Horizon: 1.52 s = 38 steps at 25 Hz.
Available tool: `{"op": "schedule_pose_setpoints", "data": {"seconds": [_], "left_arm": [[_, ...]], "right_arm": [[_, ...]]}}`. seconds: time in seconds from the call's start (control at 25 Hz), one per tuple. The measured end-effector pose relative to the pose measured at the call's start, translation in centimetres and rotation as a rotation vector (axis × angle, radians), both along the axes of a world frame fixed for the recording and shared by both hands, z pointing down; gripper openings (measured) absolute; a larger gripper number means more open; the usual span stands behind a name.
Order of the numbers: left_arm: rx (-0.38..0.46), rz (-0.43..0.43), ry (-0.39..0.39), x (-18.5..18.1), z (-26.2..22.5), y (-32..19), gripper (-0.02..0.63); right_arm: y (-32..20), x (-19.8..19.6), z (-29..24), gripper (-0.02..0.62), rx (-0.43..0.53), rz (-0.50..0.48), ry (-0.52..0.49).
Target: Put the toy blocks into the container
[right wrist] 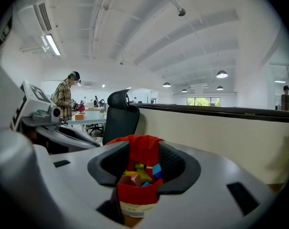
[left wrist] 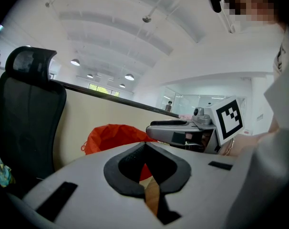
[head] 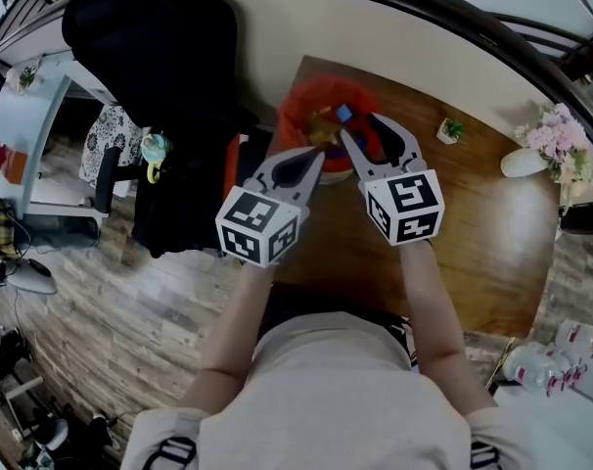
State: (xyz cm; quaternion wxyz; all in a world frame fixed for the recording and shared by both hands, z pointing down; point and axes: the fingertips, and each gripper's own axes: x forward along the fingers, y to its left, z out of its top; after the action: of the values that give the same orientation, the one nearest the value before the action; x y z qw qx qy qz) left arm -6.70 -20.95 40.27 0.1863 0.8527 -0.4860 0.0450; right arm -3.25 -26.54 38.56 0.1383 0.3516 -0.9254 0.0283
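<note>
A red soft container [head: 321,101] stands at the far edge of the wooden table [head: 473,233]. Inside it lie several coloured toy blocks [right wrist: 142,171], with a blue one [head: 343,113] on top. My right gripper [head: 361,130] points at the container with its jaws open above the right side of the mouth. In the right gripper view [right wrist: 143,160] the container [right wrist: 139,149] shows through the gap, and nothing is pinched. My left gripper [head: 316,157] sits just short of the container's near left side, with its jaws together and empty [left wrist: 145,149].
A black office chair [head: 159,47] stands left of the table, close to the container. On the table's far right are a small potted plant [head: 451,128] and a vase of flowers [head: 551,145]. Water bottles [head: 561,360] lie at the lower right. A person [right wrist: 66,99] stands far off.
</note>
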Motion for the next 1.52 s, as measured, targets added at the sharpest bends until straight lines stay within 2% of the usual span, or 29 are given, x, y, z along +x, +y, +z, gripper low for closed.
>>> {"op": "schedule_pose_setpoints", "data": {"seconds": [0.56, 1.0, 1.28, 1.52], "left_arm": [[0.015, 0.026, 0.001, 1.4, -0.6, 0.6, 0.012], [0.032, 0.119, -0.011, 5.1, -1.1, 1.8, 0.014], [0.013, 0.196, -0.033, 7.5, -0.5, 3.1, 0.014], [0.006, 0.227, -0.042, 8.8, 0.0, 4.2, 0.012]], "right_arm": [[2.0, 2.2, 0.2, 0.183, -0.03, 0.032, -0.018], [4.5, 5.8, 1.2, 0.179, -0.108, 0.094, -0.083], [6.0, 8.0, 1.5, 0.173, -0.115, 0.14, -0.106], [7.2, 9.6, 1.9, 0.13, -0.114, 0.161, -0.106]]}}
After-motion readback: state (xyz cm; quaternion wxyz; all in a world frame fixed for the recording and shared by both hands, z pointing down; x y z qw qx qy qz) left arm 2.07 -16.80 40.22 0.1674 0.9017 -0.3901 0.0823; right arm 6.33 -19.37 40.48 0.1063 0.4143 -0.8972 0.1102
